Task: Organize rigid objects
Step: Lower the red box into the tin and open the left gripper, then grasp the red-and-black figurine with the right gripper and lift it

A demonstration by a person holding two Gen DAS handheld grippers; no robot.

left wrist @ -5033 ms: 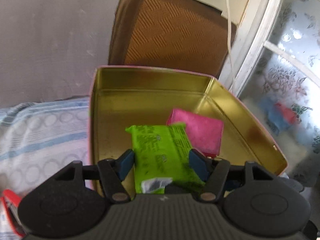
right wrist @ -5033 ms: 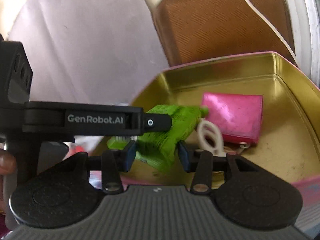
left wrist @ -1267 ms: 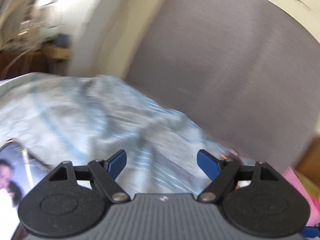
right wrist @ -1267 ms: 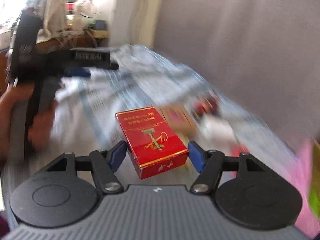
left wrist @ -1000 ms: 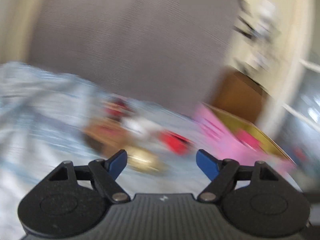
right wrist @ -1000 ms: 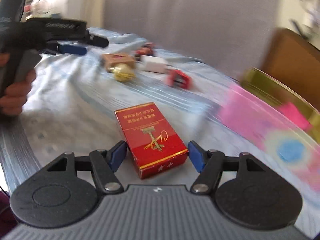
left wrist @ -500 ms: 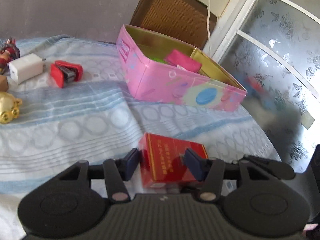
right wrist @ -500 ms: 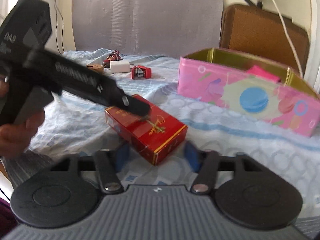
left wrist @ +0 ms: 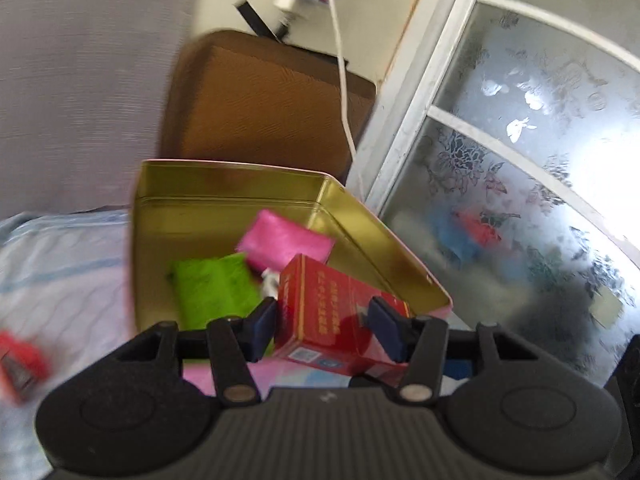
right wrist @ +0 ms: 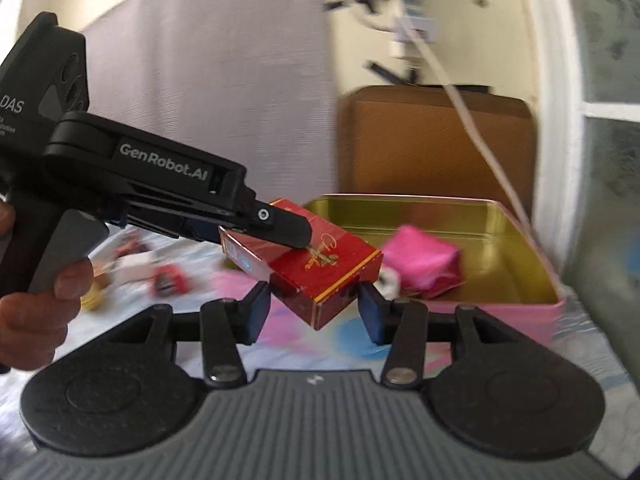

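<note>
A red cigarette-style box (left wrist: 328,312) hangs in the air over the near wall of the gold-lined pink tin (left wrist: 224,188). My left gripper (left wrist: 324,326) is shut on it, blue pads pressed to both sides. In the right wrist view the same red box (right wrist: 320,268) sits tilted, one corner down, and my right gripper (right wrist: 314,314) is shut on that lower part. The left gripper's finger (right wrist: 280,222) reaches in from the left across the box top. Inside the tin (right wrist: 400,212) lie a pink pouch (left wrist: 284,240), a green packet (left wrist: 212,284) and a small white item (right wrist: 388,280).
A brown chair back (left wrist: 260,100) stands right behind the tin, with a white cable (left wrist: 344,92) hanging over it. A frosted window (left wrist: 520,200) is to the right. A red stapler (right wrist: 168,276) and other small blurred items lie on the blue-striped cloth at left. A hand (right wrist: 24,312) holds the left gripper.
Half a second ago the red box lay on the cloth with both grippers closed around it. Now both have lifted it and carried it over the tin's near edge.
</note>
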